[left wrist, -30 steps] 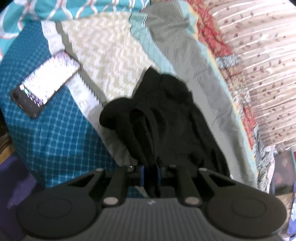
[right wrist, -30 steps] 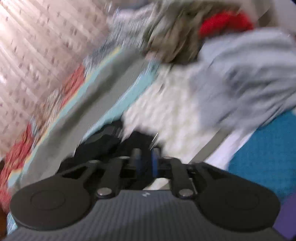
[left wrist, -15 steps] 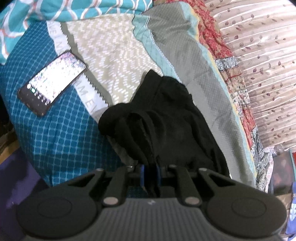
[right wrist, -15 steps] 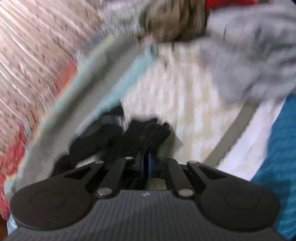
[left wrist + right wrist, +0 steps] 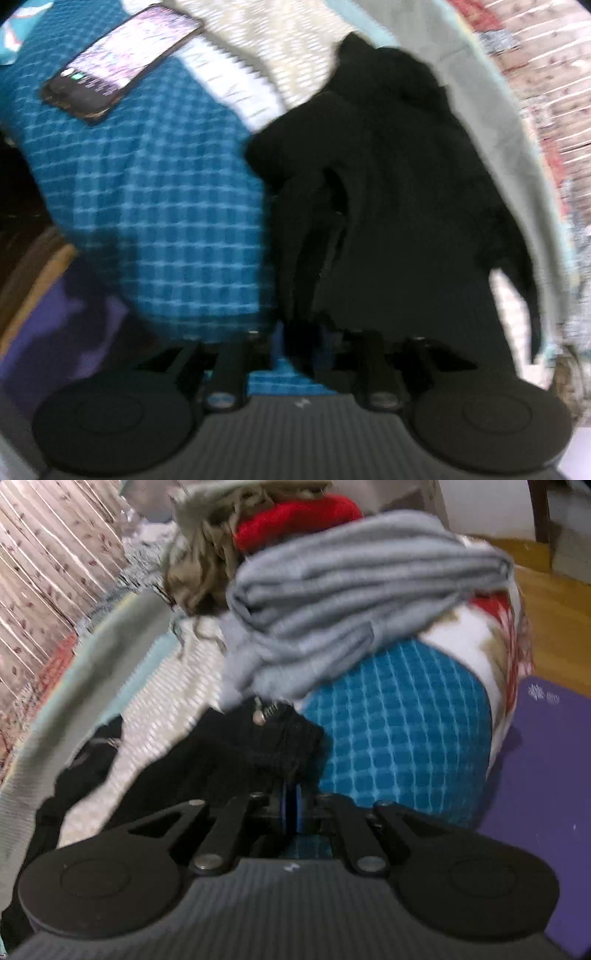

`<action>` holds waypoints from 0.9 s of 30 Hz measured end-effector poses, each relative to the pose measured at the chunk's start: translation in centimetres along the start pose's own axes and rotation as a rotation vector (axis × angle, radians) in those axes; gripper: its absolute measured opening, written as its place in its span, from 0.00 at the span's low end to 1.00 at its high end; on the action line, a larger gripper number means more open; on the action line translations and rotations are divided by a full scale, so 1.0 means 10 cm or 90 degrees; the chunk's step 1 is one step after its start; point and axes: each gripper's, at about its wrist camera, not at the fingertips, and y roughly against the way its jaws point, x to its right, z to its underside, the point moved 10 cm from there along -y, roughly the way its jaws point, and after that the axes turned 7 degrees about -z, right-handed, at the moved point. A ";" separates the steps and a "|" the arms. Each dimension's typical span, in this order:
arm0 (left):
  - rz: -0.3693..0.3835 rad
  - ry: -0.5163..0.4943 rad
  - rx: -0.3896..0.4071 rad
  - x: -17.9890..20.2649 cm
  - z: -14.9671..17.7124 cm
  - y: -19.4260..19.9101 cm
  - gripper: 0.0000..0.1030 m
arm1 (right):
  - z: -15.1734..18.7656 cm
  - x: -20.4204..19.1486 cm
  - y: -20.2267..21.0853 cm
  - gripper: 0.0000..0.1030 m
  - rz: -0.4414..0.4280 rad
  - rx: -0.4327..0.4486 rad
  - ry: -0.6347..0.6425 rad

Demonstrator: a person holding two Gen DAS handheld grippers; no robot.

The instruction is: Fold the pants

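Observation:
The black pants (image 5: 399, 192) lie bunched on the patterned bed cover, stretching from the cream zone down to the bed's near edge. My left gripper (image 5: 301, 341) is shut on a fold of the pants at the near edge. In the right wrist view the pants (image 5: 221, 757) show their waist end with a metal button (image 5: 259, 718). My right gripper (image 5: 291, 806) is shut on the pants fabric just below that button. Both views are motion blurred.
A phone (image 5: 122, 61) with a lit screen lies on the blue checked part of the cover (image 5: 159, 206). A pile of grey (image 5: 362, 590), red and olive clothes sits behind the pants. A purple mat (image 5: 543, 775) lies on the wooden floor beside the bed.
Both grippers have pulled the pants toward the near edge of the bed. The right view swung right, showing more blue cover and the purple mat. Both stay shut on the fabric.

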 end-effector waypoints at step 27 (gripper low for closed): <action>-0.062 -0.087 0.265 1.00 -1.93 -0.13 0.65 | -0.04 -1.91 -1.50 0.45 -0.229 -0.138 -0.051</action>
